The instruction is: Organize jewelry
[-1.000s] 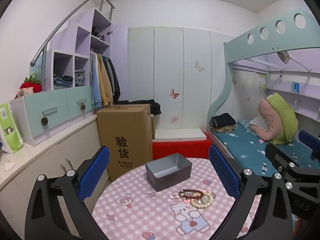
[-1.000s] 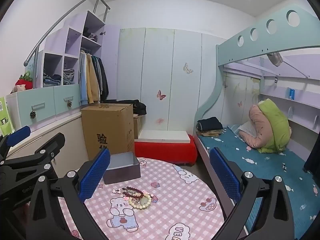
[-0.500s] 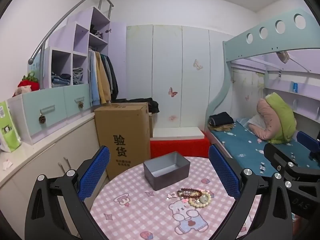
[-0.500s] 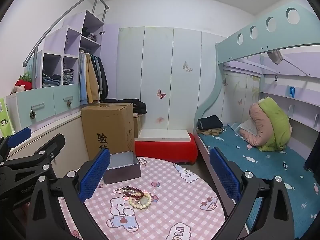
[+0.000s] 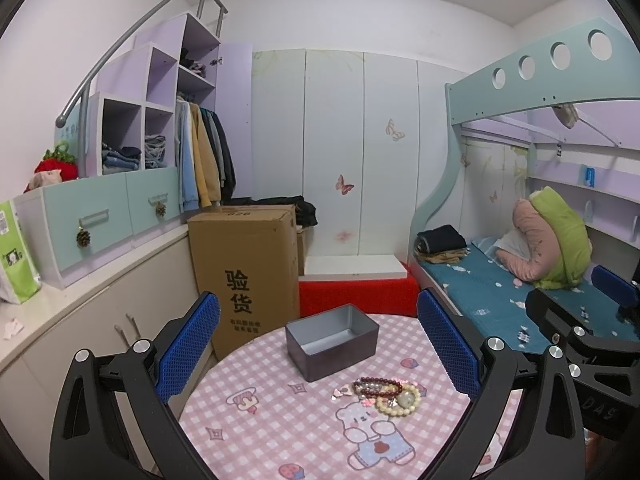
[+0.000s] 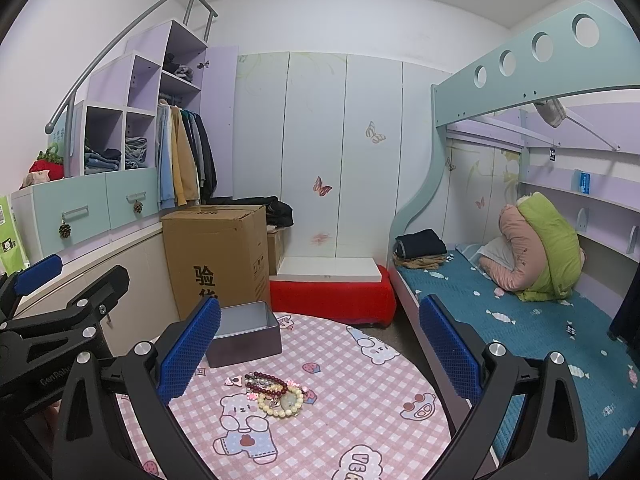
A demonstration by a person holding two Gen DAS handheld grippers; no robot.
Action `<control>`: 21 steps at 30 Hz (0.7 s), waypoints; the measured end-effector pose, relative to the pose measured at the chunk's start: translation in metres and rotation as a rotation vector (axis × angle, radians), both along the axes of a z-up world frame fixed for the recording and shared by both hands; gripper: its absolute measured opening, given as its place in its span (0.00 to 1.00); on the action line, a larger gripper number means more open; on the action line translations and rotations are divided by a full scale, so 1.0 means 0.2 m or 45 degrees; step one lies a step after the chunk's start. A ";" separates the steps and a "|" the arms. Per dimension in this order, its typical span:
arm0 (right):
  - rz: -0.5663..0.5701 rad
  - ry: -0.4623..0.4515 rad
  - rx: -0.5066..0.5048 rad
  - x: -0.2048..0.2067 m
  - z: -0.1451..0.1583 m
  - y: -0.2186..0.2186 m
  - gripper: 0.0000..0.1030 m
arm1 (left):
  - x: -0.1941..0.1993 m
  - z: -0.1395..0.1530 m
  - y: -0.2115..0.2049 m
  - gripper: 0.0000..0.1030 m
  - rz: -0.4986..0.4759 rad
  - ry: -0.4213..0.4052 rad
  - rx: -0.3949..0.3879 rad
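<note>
A pile of jewelry (image 5: pixel 387 394) (image 6: pixel 274 392) lies on the round table with the pink checked cloth (image 5: pixel 280 424) (image 6: pixel 360 400): a dark red bead bracelet (image 5: pixel 378 385), a cream bead bracelet (image 5: pixel 400 402) and small pink pieces. Behind it stands an empty grey metal box (image 5: pixel 332 340) (image 6: pixel 245 333). My left gripper (image 5: pixel 318 344) hovers open above the table, empty. My right gripper (image 6: pixel 320 348) is open too, holding nothing, to the right of the left one.
A tall cardboard box (image 5: pixel 246 268) stands past the table's far left edge. A red-covered low platform (image 5: pixel 356 292) sits behind. A bunk bed (image 6: pixel 520 312) with blue bedding runs along the right. Counter and cabinets (image 5: pixel 60 300) line the left wall.
Both grippers stay open. The left view has shifted slightly, so the box and jewelry sit a little lower and left. The right view is almost unchanged.
</note>
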State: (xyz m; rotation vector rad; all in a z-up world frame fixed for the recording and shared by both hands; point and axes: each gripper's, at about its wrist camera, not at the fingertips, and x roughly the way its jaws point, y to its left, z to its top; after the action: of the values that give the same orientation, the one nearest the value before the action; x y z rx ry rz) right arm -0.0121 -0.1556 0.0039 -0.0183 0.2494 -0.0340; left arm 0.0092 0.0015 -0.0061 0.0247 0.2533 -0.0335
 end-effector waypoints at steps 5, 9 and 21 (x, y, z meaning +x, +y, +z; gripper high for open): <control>0.002 0.001 0.003 0.01 -0.04 -0.02 0.94 | 0.00 0.01 0.00 0.93 -0.001 -0.007 0.001; 0.000 0.000 0.003 0.01 -0.04 -0.02 0.94 | 0.00 0.01 0.00 0.93 -0.002 -0.010 0.000; 0.000 0.007 0.008 0.05 -0.08 -0.01 0.94 | -0.01 0.02 -0.02 0.93 0.000 -0.015 0.003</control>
State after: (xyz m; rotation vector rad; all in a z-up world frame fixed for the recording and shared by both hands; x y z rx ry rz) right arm -0.0030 -0.1578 -0.0129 -0.0124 0.2547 -0.0331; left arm 0.0067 -0.0026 -0.0016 0.0271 0.2417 -0.0335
